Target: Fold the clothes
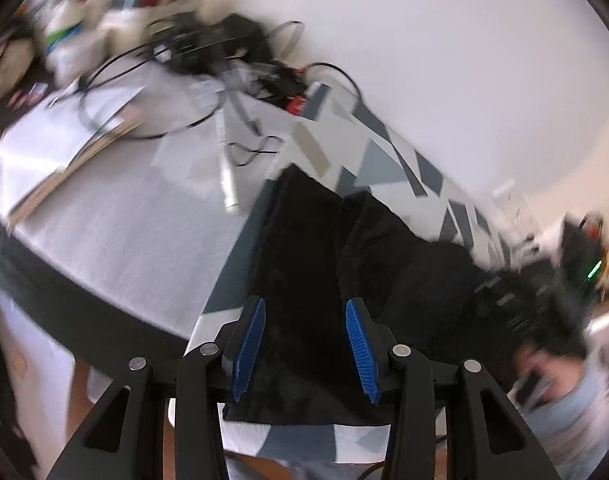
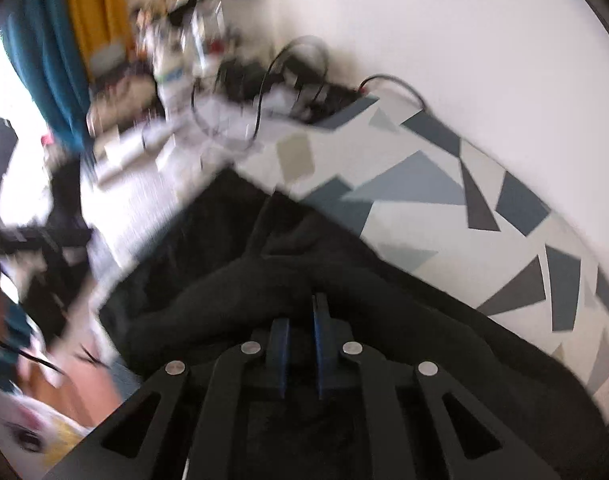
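Note:
A black garment (image 1: 304, 240) lies spread on a cloth with a grey-and-blue triangle pattern (image 1: 384, 160). My left gripper (image 1: 305, 304) hovers over its near part, blue pads (image 1: 250, 344) well apart, with nothing pressed between them. In the right wrist view the black garment (image 2: 224, 288) bunches into a ridge at my right gripper (image 2: 300, 312), whose jaws are nearly together and pinch a fold of it. The right gripper (image 1: 544, 300) also shows blurred at the right of the left wrist view, at the garment's far side, with a grey sleeve (image 1: 572, 400) behind it.
The patterned cloth (image 2: 424, 184) covers a table against a white wall. Beyond it lie tangled black cables (image 1: 208, 48), papers and a board (image 1: 64, 152), and a white tube (image 1: 228, 184) on a grey cover (image 1: 124, 232). Blue and yellow curtains (image 2: 76, 20) hang far left.

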The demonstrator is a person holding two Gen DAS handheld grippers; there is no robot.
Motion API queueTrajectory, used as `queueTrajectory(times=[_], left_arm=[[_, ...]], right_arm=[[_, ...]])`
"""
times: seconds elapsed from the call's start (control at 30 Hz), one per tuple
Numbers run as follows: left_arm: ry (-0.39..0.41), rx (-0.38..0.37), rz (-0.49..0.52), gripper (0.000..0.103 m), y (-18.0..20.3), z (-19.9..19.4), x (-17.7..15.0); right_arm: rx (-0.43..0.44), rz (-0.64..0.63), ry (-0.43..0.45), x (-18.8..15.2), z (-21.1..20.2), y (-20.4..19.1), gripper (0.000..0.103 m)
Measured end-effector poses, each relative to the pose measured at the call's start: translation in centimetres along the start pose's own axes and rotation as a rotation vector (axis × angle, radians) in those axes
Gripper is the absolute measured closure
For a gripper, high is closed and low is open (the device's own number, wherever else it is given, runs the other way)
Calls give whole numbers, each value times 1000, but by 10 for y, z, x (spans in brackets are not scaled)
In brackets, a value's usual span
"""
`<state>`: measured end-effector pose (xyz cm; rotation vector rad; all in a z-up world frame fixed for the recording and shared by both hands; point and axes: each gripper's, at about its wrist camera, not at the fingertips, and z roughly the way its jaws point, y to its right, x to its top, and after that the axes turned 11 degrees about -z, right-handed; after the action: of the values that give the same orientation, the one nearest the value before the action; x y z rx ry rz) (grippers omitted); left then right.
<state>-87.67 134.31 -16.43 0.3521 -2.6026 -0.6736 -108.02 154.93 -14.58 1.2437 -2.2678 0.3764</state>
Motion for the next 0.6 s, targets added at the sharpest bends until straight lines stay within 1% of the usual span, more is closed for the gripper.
queueTrajectory(times=[0.07,0.17,0.3,0.33,0.4,0.43,0.5,0.57,0.6], left_arm=[[-14,1,45,61,11,9,1],[-33,-32,77,61,25,20,5],[-42,-68,146,61,44,36,9],[-55,-97,160,61,48,41,10],[-69,-143,190,47,56,47,9],[-60,-156,225,47,62,48,7],[-22,-158,335,46,76,49,-2],[11,-118,480,44,94,57,-16],[13,-102,539,44,101,61,-22]], right_arm=[[32,56,46,-1,-27,17,94],[53,115,99,-4,-63,39,94],[34,171,161,-7,-105,63,94],[33,186,173,-8,-111,67,94],[29,225,204,-10,-124,77,94],[31,246,215,-11,-127,81,94],[31,286,228,-14,-130,90,94],[23,311,226,-16,-127,94,94],[19,324,225,-17,-126,96,94]])
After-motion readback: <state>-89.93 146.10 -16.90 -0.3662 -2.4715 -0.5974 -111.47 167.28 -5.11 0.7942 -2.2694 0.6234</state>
